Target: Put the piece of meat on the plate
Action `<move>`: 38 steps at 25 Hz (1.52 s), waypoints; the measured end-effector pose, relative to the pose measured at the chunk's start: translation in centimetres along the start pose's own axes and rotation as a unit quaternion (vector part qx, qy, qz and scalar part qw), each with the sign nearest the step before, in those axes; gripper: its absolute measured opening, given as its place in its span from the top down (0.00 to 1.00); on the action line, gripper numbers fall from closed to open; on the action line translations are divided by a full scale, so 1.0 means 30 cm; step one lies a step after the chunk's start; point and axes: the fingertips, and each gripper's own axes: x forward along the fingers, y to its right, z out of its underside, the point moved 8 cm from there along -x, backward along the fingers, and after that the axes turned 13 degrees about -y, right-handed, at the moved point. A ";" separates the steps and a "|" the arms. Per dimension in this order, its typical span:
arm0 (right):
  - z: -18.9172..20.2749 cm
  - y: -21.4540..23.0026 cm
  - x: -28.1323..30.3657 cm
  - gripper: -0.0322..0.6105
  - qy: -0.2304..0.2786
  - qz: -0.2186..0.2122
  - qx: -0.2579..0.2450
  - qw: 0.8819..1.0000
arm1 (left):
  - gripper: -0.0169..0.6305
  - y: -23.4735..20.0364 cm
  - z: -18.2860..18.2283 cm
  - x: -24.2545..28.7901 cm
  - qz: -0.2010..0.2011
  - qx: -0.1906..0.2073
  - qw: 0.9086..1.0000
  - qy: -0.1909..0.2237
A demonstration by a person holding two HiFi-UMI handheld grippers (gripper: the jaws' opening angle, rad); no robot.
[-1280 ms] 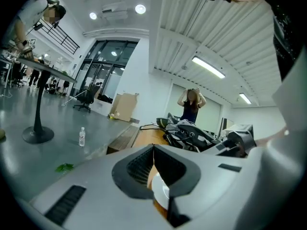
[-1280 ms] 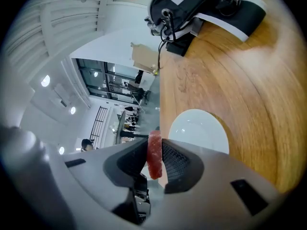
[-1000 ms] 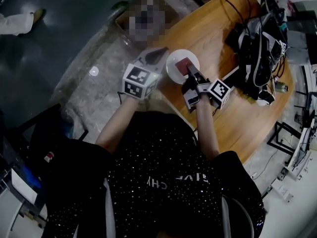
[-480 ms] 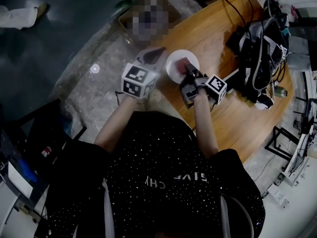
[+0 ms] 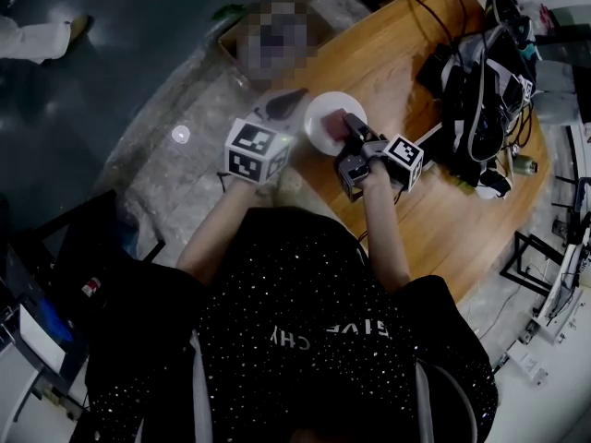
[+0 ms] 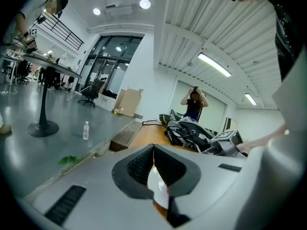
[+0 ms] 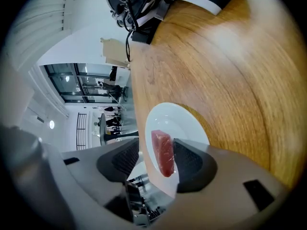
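A white plate (image 5: 321, 125) sits on the round wooden table (image 5: 416, 220). The red piece of meat (image 7: 163, 152) lies on the plate (image 7: 180, 121), between the jaws of my right gripper (image 7: 156, 159). Those jaws are opening: a gap shows on the meat's left side, and the right pad stands close beside it. From the head view, the right gripper (image 5: 349, 125) covers most of the meat. My left gripper (image 5: 294, 100) hovers just left of the plate. Its pads (image 6: 144, 164) meet at the tips, with the plate (image 6: 159, 188) showing beyond them.
A heap of black bags, cables and gear (image 5: 480, 81) covers the table's far right. Bare wood (image 7: 206, 66) stretches beyond the plate. Past the table edge are a grey floor, a cardboard box (image 6: 127, 102), a water bottle (image 6: 85, 130) and a person (image 6: 193, 104) standing.
The right gripper's jaws have spread away from the meat, which now rests on the plate. The right hand rolled a little. The left gripper stayed where it was.
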 end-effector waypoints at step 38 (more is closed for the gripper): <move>0.155 -0.224 -0.318 0.93 0.180 0.123 -0.634 0.742 | 0.96 0.158 -0.030 -0.012 0.047 0.106 0.992 0.049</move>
